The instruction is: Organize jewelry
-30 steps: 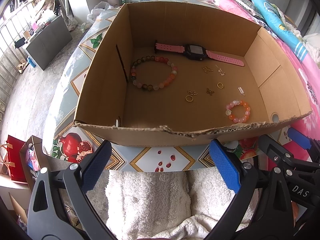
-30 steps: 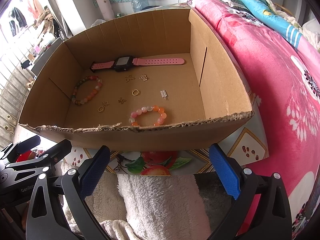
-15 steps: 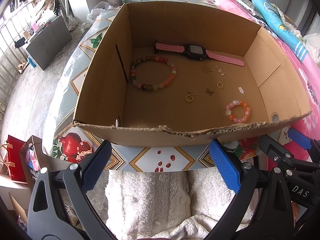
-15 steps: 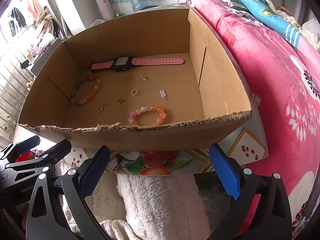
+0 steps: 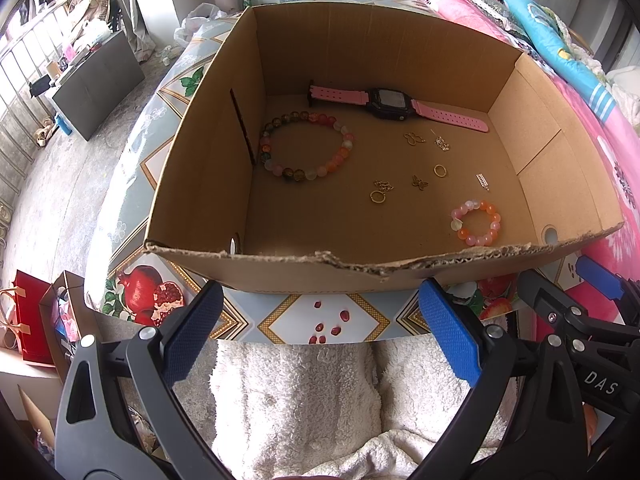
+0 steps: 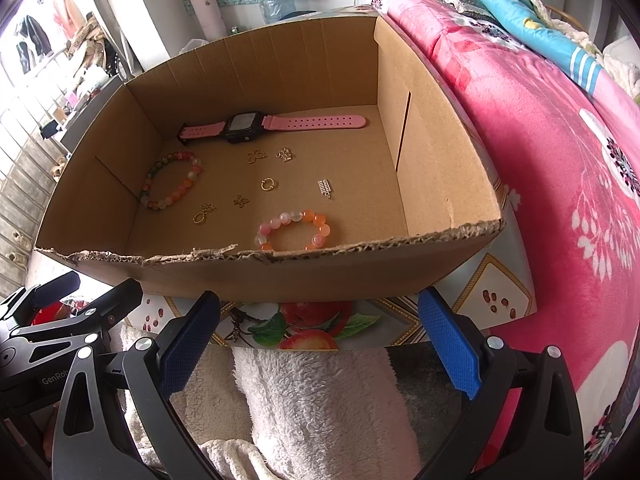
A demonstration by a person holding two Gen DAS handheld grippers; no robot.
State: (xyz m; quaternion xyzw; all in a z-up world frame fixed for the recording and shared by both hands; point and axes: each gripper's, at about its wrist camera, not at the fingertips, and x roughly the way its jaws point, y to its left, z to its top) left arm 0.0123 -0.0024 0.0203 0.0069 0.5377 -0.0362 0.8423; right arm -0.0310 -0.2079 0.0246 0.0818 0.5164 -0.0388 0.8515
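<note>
A cardboard box (image 5: 200,152) (image 6: 440,168) holds the jewelry. A pink-strapped watch (image 5: 390,101) (image 6: 244,126) lies along its far wall. A large multicoloured bead bracelet (image 5: 306,146) (image 6: 172,180) sits at the left, a small pink-orange bead bracelet (image 5: 476,222) (image 6: 294,230) near the front. Several small gold charms and a gold ring (image 5: 440,170) (image 6: 267,184) are scattered between them. My left gripper (image 5: 320,332) and right gripper (image 6: 318,340) hang in front of the box, both open and holding nothing.
The box rests on a fruit-patterned cloth (image 5: 320,320) (image 6: 500,296). A pink floral blanket (image 6: 560,160) covers the bed at the right. White fleece (image 5: 296,400) lies below the grippers. Red bags (image 5: 28,320) and a dark cabinet (image 5: 96,84) stand on the floor at left.
</note>
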